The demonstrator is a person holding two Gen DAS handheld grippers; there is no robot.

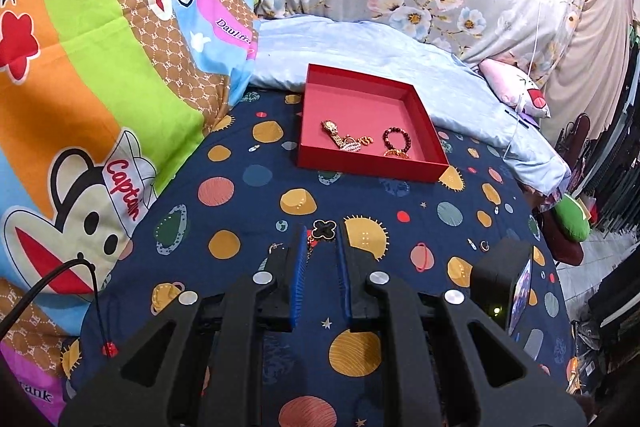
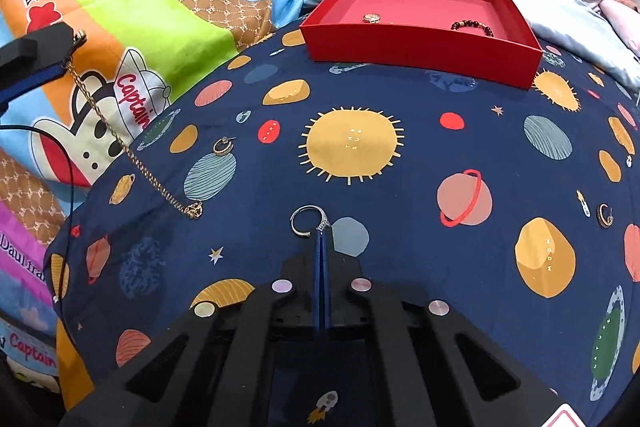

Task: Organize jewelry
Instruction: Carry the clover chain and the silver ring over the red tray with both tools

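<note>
Right claw [image 2: 322,227] pinching ring [image 2: 305,221], left claw [image 1: 322,239] holding necklace [image 2: 132,151], earring [image 2: 221,146] nearby

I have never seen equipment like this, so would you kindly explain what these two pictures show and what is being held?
There is no robot here: a person holds a two-finger gripping tool in each hand, and a fisheye camera on each looks forward along its fingers. One picture comes from the left tool, the other from the right tool.

Both look down on a bed with a navy planet-print sheet. A red tray on it already holds a gold watch and a beaded bracelet. Two hoop earrings lie loose on the sheet.

The left tool grips a gold chain with a black clover charm. The right tool is shut on a silver ring.
</note>
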